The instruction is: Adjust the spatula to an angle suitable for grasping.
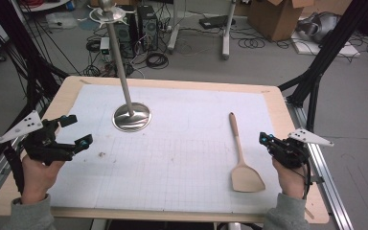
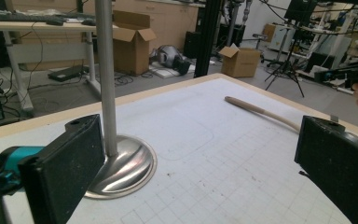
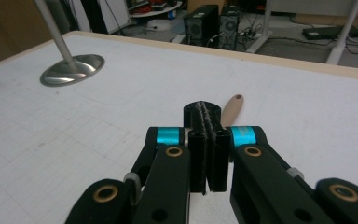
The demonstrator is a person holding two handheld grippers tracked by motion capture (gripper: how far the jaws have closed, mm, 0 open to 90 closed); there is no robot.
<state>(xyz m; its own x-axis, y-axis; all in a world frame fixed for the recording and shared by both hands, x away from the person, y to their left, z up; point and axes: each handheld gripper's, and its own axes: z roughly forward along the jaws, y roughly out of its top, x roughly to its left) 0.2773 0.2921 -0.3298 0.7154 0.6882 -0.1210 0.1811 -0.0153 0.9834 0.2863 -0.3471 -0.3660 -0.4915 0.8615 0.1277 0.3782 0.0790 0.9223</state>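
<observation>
Both grippers idle at the bench (image 1: 268, 91) edges, nothing held. Looks like the start: approach step, no grasp yet.

Left gripper (image 1: 74, 129): fingers wide apart, empty, hovering at the left side of the white grid mat (image 1: 191, 143). In the left gripper view it points toward the metal stand (image 2: 106, 93), whose round base (image 2: 128, 165) sits just ahead of it.

Right gripper (image 1: 264, 140): fingers pressed together, nothing between them, clear in the right gripper view (image 3: 207, 154). It's just beside the wooden spatula (image 1: 242, 160), on its right, not touching.

Spatula lies flat on the mat, right half, blade toward the person, handle pointing away toward the far edge. Well apart from the stand.

Next move, my read: right gripper has to spread its fingers first, then shift left over the handle and come down to pinch it across the narrow part. Handle is thin and flat on the mat, so the fingers need to get low; risk of skidding it instead of gripping.
</observation>
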